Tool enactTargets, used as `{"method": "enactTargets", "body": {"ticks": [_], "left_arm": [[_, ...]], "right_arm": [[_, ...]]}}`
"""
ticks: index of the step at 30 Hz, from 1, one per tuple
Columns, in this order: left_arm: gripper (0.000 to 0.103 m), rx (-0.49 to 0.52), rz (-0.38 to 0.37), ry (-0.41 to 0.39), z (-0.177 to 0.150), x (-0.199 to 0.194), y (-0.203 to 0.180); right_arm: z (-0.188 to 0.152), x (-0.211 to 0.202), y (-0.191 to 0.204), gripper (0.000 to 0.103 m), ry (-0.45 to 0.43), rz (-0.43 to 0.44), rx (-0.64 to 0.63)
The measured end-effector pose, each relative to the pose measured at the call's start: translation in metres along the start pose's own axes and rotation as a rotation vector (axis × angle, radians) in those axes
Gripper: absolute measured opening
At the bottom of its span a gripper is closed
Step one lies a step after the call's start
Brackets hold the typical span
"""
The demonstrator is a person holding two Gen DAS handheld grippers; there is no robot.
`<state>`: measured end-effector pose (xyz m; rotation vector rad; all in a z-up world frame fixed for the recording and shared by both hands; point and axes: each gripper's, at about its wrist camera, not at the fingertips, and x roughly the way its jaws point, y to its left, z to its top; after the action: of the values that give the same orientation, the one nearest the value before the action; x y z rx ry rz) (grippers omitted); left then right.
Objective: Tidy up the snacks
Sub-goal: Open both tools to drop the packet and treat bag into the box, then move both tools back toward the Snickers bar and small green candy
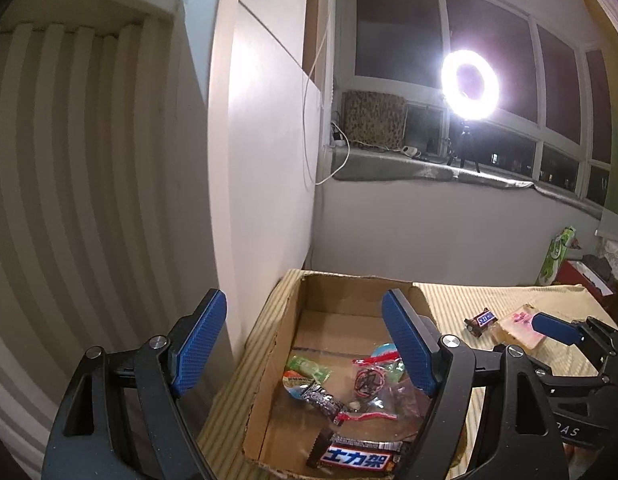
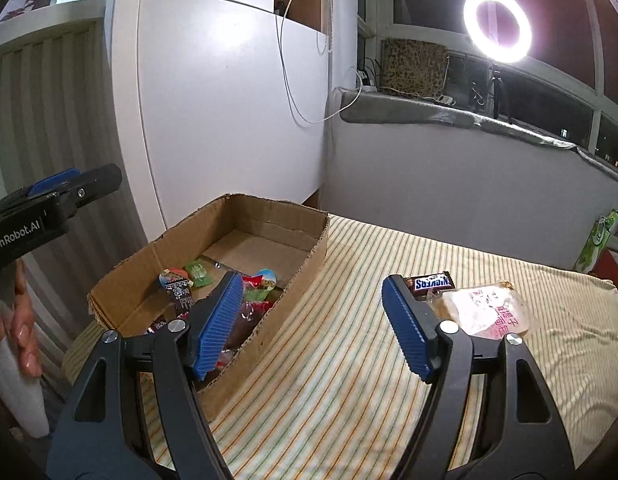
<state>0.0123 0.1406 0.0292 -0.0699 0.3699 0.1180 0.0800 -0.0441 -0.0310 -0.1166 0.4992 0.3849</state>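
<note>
Cardboard box (image 2: pixel 305 268): open-topped, flaps torn off, standing on the striped cloth against the white cabinet; several snacks lie loose on its floor.
Box contents, near end: a dark chocolate bar with white characters on blue (image 1: pixel 359 460), lying flat beside the near wall, with a second dark-wrapped bar just behind it.
Box contents, middle: a red-trimmed clear packet (image 1: pixel 369 380), a small black-and-white wrapped sweet (image 1: pixel 321 398), a green packet (image 1: pixel 309 370) and two round lidded cups; some overlap one another.
Snickers bar (image 2: pixel 431 283): outside the box, flat on the cloth, label upside down in the right wrist view.
Wrapped bread (image 2: pixel 485 312): clear bag with pink print, touching the Snickers bar on its right, also outside the box.
Left gripper (image 1: pixel 305 348): jaws spread wide, nothing between the blue pads; it hangs over the box's left wall, tilted slightly downward.
Right gripper (image 2: pixel 313 324): jaws wide apart and empty; left pad over the box's right wall, right pad just in front of the Snickers bar and the bread.
Hand (image 2: pixel 23 320): fingers seen at the left edge of the right wrist view, under the left gripper's body.
Striped cloth (image 2: pixel 349 360): cream with green and orange lines, covering the whole work surface.
Ring light (image 2: pixel 497 26): lit, on a tripod on the windowsill.
White cabinet (image 2: pixel 229 92): behind the box, a white cable hanging down its face.
</note>
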Motion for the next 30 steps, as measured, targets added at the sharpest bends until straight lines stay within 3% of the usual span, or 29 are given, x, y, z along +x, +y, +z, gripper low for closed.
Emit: {"method": "enactTargets", "body": {"ticks": [7, 12, 14, 16, 18, 20, 24, 28, 30], "left_arm": [[0.080, 0.022, -0.002, -0.006, 0.001, -0.004, -0.014], [0.081, 0.012, -0.060, 0.042, 0.001, 0.006, -0.039], [0.081, -0.017, -0.127, 0.084, -0.001, 0.014, -0.055], [0.081, -0.063, -0.241, 0.148, -0.007, 0.024, -0.078], [0.081, -0.100, -0.351, 0.225, -0.015, 0.037, -0.100], [0.081, -0.118, -0.413, 0.285, -0.025, 0.050, -0.119], [0.081, -0.107, -0.402, 0.342, -0.042, 0.069, -0.137], [0.081, -0.074, -0.349, 0.379, -0.060, 0.074, -0.130], [0.081, -0.051, -0.366, 0.356, -0.063, 0.067, -0.124]], "right_arm": [[-0.010, 0.017, -0.015, 0.075, 0.057, 0.009, 0.013], [-0.032, 0.040, -0.057, 0.075, 0.148, 0.003, 0.092], [-0.045, 0.054, -0.080, 0.075, 0.222, 0.039, 0.143], [-0.055, 0.065, -0.098, 0.075, 0.277, 0.073, 0.180], [-0.058, 0.070, -0.106, 0.075, 0.297, 0.095, 0.184], [-0.058, 0.077, -0.113, 0.075, 0.321, 0.118, 0.169], [-0.059, 0.083, -0.129, 0.075, 0.335, 0.140, 0.193], [-0.064, 0.070, -0.150, 0.075, 0.325, 0.075, 0.213], [-0.069, 0.063, -0.163, 0.075, 0.326, 0.029, 0.239]]}}
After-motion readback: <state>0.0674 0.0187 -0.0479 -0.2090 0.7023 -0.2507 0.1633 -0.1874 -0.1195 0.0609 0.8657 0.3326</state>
